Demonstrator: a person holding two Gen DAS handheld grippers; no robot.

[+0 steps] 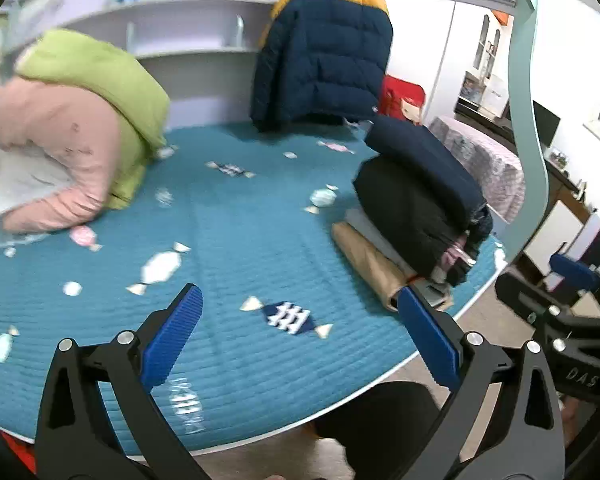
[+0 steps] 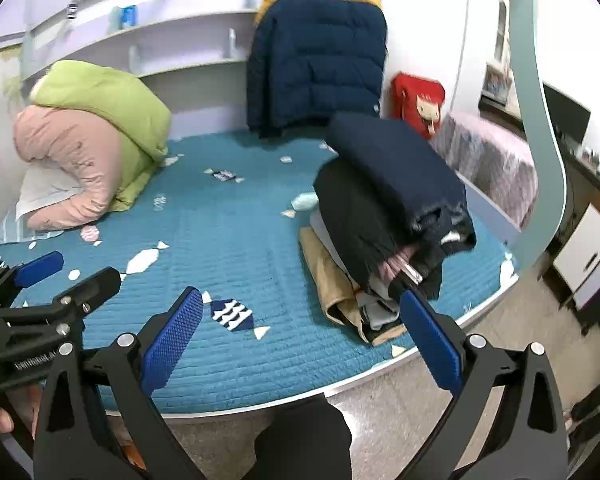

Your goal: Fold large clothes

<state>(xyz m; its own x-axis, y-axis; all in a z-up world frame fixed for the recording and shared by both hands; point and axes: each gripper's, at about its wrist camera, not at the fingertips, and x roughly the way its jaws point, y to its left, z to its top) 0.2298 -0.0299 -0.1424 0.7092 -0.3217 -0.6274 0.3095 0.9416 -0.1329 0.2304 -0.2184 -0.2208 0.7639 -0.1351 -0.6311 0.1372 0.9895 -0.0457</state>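
Teal bed, folded stack, claws gaping

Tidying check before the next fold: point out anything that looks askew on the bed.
The stack of folded clothes at the bed's right edge leans, its dark upper layers tilted and overhanging the tan piece below. The pink and green jackets lie heaped, unfolded.

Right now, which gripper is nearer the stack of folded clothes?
Right. The right gripper hangs at the bed's edge just before the stack of folded clothes; the left gripper sits farther left, fingers open.
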